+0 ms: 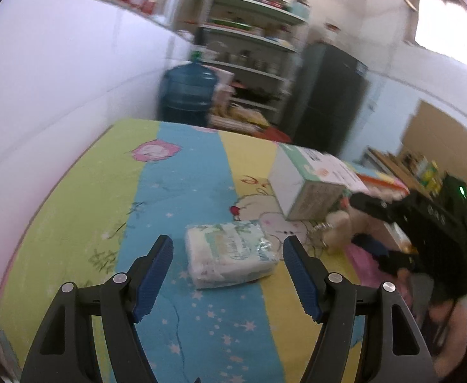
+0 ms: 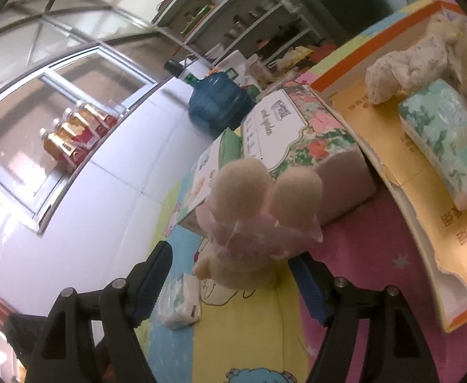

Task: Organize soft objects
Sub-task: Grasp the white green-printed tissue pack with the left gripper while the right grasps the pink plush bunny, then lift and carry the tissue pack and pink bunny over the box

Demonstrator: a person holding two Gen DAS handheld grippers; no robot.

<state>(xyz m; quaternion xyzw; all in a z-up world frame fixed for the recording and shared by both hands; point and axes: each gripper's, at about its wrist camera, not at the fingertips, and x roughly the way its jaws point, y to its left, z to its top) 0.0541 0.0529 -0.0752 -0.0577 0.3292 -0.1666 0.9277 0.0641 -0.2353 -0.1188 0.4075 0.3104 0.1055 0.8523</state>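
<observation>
The left claw stands released, its two blue-padded fingers spread wide and touching nothing. Just ahead of them at twelve o'clock lies a white plastic-wrapped tissue pack with green leaf print, flat on the striped cartoon bedsheet of green, blue and yellow. At about two o'clock from that pack stands a white and green cardboard box, with a beige plush toy beside its near corner. The right claw, a black frame, shows at three o'clock next to the toy.

From the right wrist view, the right claw is also released: the beige plush toy in a pink frill sits between the fingers at twelve o'clock, and the left pad stands clearly apart from it; contact at the right pad cannot be told. A rose-printed tissue box stands behind the toy. At two o'clock an open orange-rimmed cardboard box holds a second leaf-print tissue pack and a white speckled plush. The first pack lies at seven o'clock from the toy.
</observation>
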